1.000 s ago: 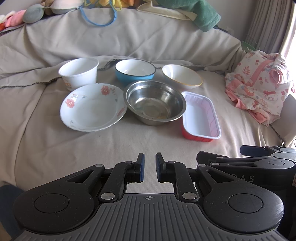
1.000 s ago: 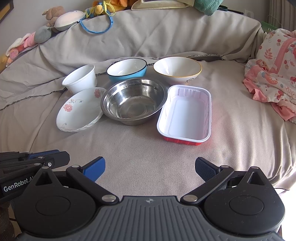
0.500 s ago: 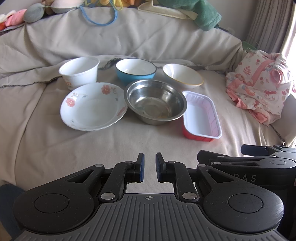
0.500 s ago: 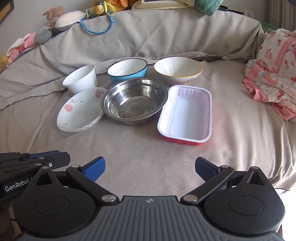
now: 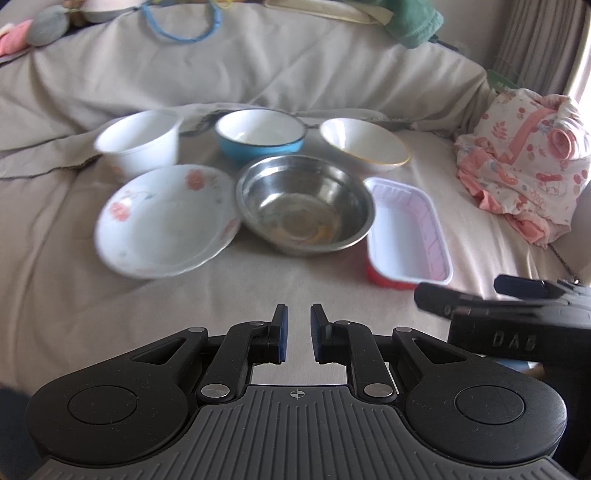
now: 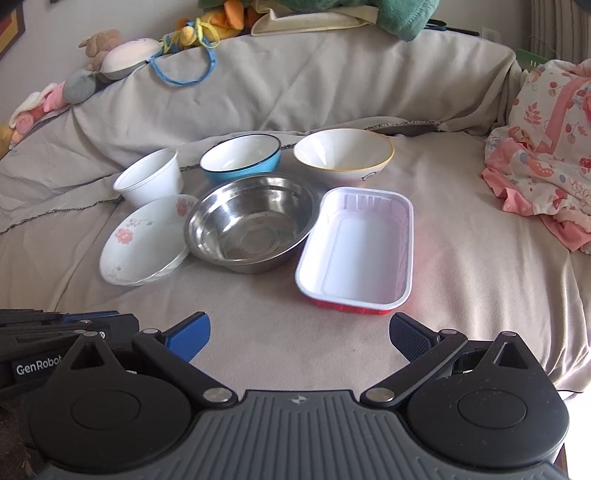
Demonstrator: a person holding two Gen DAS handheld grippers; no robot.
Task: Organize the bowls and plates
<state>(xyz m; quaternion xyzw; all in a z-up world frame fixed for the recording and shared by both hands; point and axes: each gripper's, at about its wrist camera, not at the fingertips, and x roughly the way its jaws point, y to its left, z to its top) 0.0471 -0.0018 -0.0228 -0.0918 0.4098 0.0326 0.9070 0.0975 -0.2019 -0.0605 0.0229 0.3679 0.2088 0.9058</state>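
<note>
Dishes sit grouped on a beige-covered bed. A floral plate [image 5: 166, 221] [image 6: 146, 242], a steel bowl [image 5: 304, 205] [image 6: 251, 221] and a red tray with white inside [image 5: 408, 232] [image 6: 356, 251] form the near row. A white cup [image 5: 138, 142] [image 6: 149, 181], a blue bowl [image 5: 260, 133] [image 6: 240, 157] and a white yellow-rimmed bowl [image 5: 364, 146] [image 6: 343, 155] stand behind. My left gripper [image 5: 297, 332] is nearly shut and empty, short of the dishes. My right gripper [image 6: 299, 334] is open and empty, just before the tray.
A pink floral garment [image 5: 524, 158] [image 6: 543, 166] lies at the right. Soft toys [image 6: 110, 59], a blue cord [image 6: 184, 70] and green cloth [image 5: 410, 22] sit along the raised back. The right gripper's body [image 5: 517, 314] shows at the left view's right.
Both grippers have moved forward, closer to the dishes; the left view is blurred by motion. Finger openings are unchanged and no dish has moved.
</note>
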